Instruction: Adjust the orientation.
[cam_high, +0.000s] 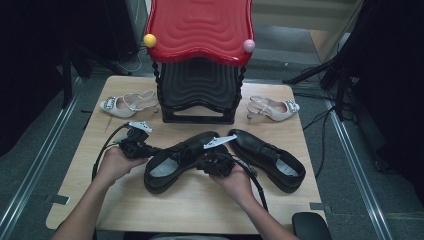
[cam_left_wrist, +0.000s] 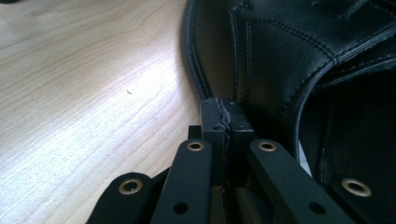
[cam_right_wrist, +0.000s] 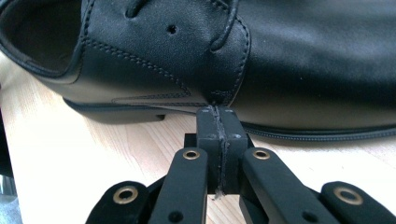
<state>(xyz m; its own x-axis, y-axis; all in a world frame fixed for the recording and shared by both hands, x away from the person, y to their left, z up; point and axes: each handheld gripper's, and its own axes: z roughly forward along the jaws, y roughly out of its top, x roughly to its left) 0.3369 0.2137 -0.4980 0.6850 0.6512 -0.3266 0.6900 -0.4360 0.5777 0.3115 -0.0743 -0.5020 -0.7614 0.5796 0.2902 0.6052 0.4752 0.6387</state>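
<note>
At the near middle of the table (cam_high: 280, 210), the left black shoe (cam_high: 175, 162) is lying on its sole with its toe angled toward the shoe rack (cam_high: 199, 95), and both grippers are working at its flanks. The left gripper (cam_high: 150, 150) is sitting at the shoe's outer edge with its jaws clenched together on nothing; the right gripper (cam_high: 216, 161) is pressing in at the opposite side near the laces, its jaws likewise pinched shut and empty. Judging from this, the step in hand is nudging or squaring the shoe between two closed tips rather than grasping it. To do that well, both tips should be pushing low — against the welt and sole edge, not the soft upper — and with matched pressure, so the shoe is sliding straight and not pivoting toward the other black shoe (cam_high: 272, 157) just beside it.

The high view is giving the layout: the two white heeled sandals (cam_high: 127, 104) are flanking the rack, well apart from the hands. The left gripper view is revealing what that one cannot — its tip (cam_left_wrist: 225, 116) is meeting the stitched welt of the shoe (cam_left_wrist: 289, 51). The right gripper view is showing its tip (cam_right_wrist: 218, 119) touching the shoe (cam_right_wrist: 280, 60) just above the sole line, ahead of the heel.
</note>
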